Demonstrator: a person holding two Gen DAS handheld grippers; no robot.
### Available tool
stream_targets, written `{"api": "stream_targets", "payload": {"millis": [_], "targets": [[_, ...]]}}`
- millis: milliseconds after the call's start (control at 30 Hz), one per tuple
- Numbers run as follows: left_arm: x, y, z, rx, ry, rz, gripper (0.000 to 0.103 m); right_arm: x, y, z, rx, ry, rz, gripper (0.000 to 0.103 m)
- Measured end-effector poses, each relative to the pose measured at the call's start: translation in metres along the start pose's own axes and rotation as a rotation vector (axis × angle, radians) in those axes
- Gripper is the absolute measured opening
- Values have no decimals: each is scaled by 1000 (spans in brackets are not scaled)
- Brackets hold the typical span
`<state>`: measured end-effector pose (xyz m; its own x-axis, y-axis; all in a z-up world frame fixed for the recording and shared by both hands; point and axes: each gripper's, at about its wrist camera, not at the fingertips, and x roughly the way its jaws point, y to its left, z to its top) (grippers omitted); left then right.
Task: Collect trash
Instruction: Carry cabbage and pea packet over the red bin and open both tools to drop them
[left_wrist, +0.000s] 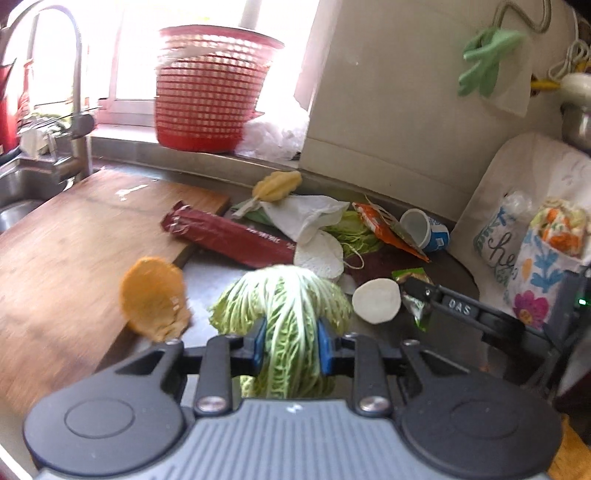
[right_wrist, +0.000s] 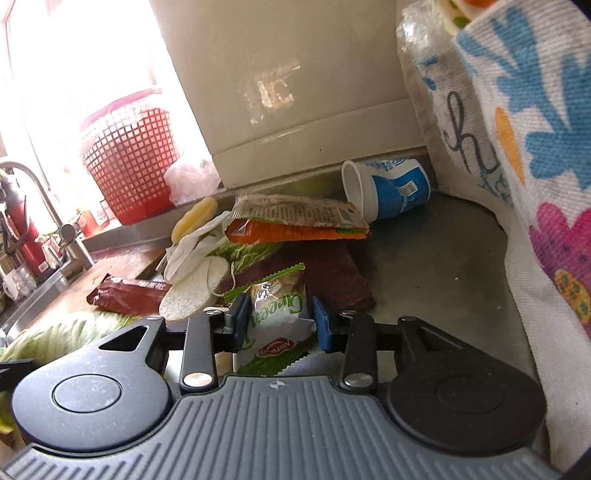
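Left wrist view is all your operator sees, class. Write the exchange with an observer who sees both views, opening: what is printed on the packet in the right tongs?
Observer: The green snack packet between the pads of the right tongs reads "Green" and carries a red logo.
Operator: Does anything lie on the orange wrapper?
Observer: Yes, a pale printed film covered in fine print lies across the top of the orange wrapper.
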<state>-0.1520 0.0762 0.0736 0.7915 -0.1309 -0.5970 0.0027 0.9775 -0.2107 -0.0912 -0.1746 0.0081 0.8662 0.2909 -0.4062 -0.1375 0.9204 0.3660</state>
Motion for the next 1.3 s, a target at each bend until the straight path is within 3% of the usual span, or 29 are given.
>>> {"api": "stream_targets", "payload": {"millis": [167,367,700,900,1300], "targets": [[-34,27,-9,-29,-25,-11,26,-14,3,-4,5,-51,-42,46],[-76,68,-21,-68,-52,8,26,-30,26,-15,-84,-99,-129,45],[-127,136,-33,-134,-88,54,26,-66,80,-21,-132,-57,-87,45],[-155,175,-41,-170,-101,98,26,-77,135,-28,-170,29,56,45],[-189,251,-73,-269,-94,244,26,-74,274,-60,-307,250,505,45]]}}
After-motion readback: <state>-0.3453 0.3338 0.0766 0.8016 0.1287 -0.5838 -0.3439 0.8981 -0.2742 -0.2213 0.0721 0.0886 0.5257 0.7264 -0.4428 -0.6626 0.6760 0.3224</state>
